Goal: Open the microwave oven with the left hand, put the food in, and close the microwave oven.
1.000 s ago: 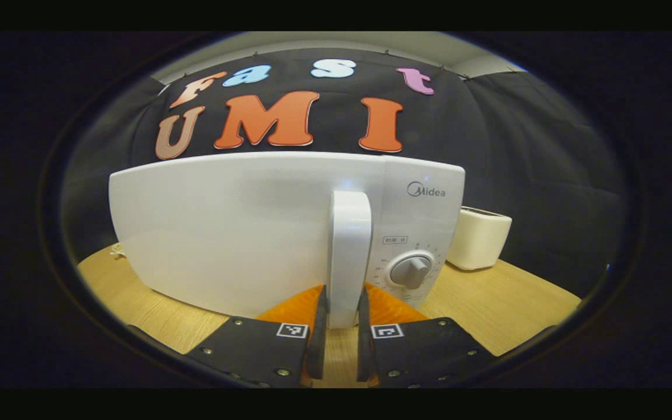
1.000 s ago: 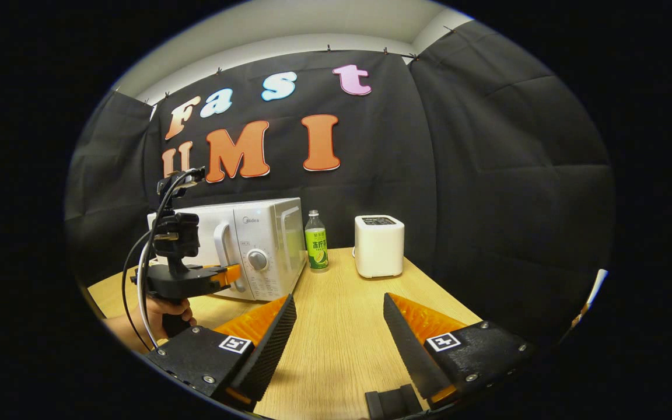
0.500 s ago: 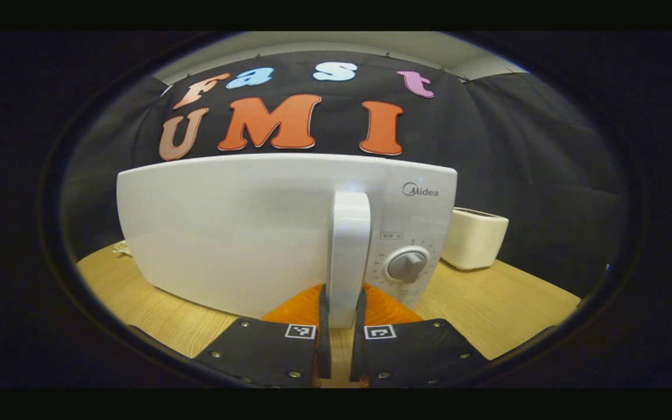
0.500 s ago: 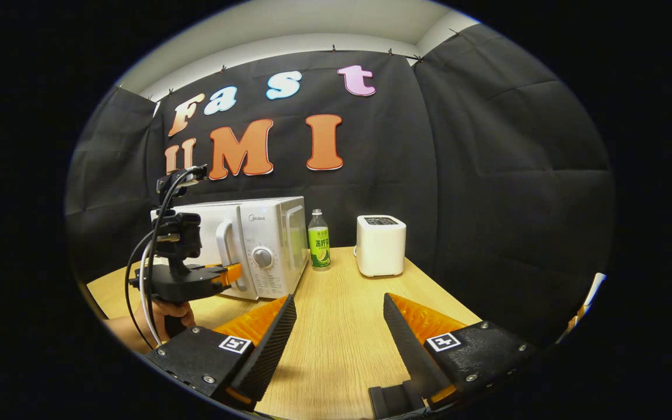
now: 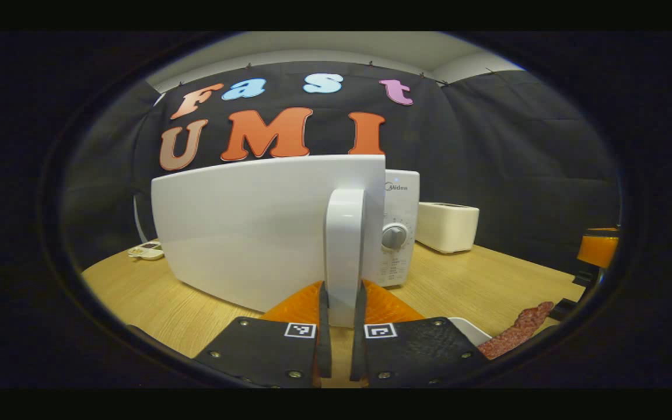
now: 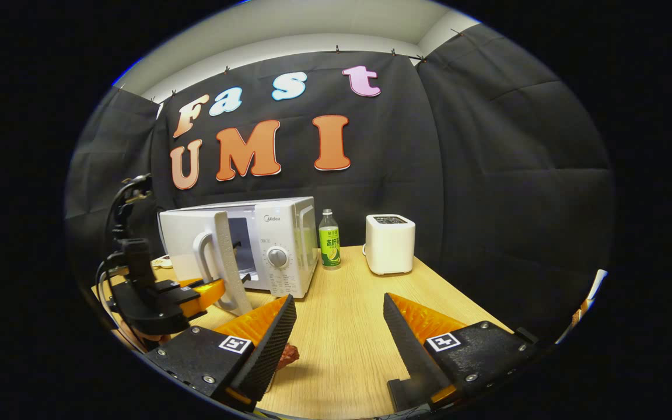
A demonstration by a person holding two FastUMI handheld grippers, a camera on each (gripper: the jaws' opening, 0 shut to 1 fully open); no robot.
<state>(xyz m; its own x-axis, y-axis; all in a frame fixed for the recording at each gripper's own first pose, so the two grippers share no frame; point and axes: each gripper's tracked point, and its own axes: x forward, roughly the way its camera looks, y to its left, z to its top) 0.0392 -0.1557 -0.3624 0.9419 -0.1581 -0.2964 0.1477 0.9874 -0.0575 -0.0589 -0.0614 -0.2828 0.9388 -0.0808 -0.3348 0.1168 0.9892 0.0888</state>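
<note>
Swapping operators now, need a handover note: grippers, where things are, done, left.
Left gripper: shut on the white microwave door's upright handle. Right gripper: open, holding nothing, over the light wooden table.
White microwave oven at the table's back left, door partly swung open.
Reddish food lies on a white plate, near the left gripper.
Done: door grasped, part open.
Left: open fully, load food, close.

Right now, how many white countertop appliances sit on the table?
2: the microwave oven at the table's back left, its door swung partly open, and the toaster to its right past the green bottle. Others may be hidden behind the door.
</note>
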